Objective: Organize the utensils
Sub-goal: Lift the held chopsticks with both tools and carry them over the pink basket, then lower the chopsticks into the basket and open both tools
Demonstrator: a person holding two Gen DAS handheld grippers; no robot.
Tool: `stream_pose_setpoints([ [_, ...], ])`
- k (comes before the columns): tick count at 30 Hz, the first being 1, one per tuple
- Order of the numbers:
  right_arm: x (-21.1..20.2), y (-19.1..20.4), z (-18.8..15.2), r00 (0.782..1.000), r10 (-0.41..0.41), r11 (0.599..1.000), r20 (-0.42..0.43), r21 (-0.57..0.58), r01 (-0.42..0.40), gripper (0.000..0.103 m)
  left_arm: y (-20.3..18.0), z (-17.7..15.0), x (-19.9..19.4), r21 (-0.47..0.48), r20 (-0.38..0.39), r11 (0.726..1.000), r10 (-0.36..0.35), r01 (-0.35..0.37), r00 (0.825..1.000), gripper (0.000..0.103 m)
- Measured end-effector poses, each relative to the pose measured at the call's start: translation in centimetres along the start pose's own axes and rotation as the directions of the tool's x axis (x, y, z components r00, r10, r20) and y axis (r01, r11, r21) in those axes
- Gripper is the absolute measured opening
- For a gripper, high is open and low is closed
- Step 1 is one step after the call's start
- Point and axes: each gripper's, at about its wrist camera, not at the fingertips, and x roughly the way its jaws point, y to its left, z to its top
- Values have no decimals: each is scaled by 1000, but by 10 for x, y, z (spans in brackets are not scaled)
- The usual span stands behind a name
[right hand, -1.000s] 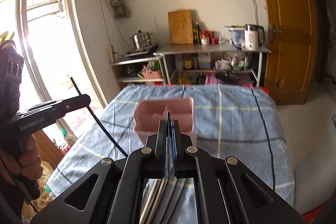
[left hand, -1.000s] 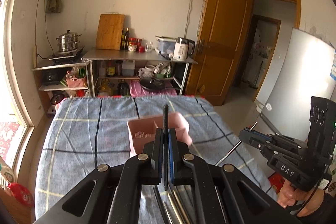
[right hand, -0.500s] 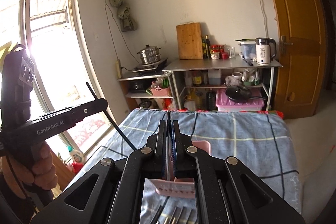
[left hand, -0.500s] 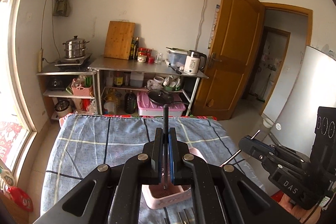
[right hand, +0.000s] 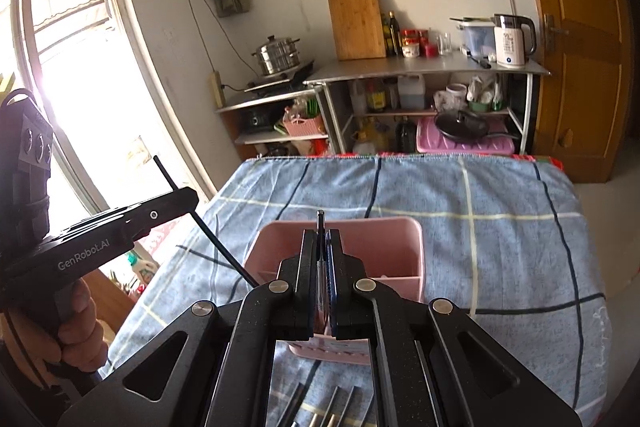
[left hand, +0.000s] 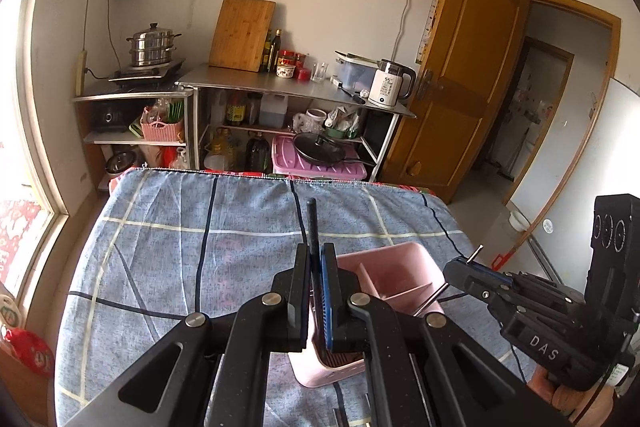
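1. Left wrist view: the left gripper has its fingers clamped on a black chopstick that sticks up past the fingertips. The pink utensil holder stands on the blue checked tablecloth, just behind and to the right of the fingers. The right gripper, at right, is clamped on a metal chopstick.

2. Right wrist view: the right gripper pinches the thin metal utensil above the holder. The left gripper holds the black chopstick slanted towards the holder. More utensils lie on the cloth in front of the holder.
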Motion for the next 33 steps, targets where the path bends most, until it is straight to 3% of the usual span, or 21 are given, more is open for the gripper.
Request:
stream_pose_setpoints([
  [6, 3, -3, -2, 1000, 1, 1000, -16, 6, 0, 5, 2, -2, -2, 8, 30, 1000, 23, -23, 999, 8],
  [11, -3, -2, -3, 1000, -5, 1000, 0, -4, 5, 11, 4, -2, -14, -1, 61, 1000, 22, -22, 998, 21],
  [20, -30, 3, -8, 999, -18, 1000, 44, -18, 18, 15, -4, -9, -46, 11, 110, 1000, 27, -28, 994, 22],
  [33, -93, 5, -41, 992, -43, 999, 118, -3, 44, 16, -15, -59, -112, -7, 174, 1000, 13, -12, 985, 29],
])
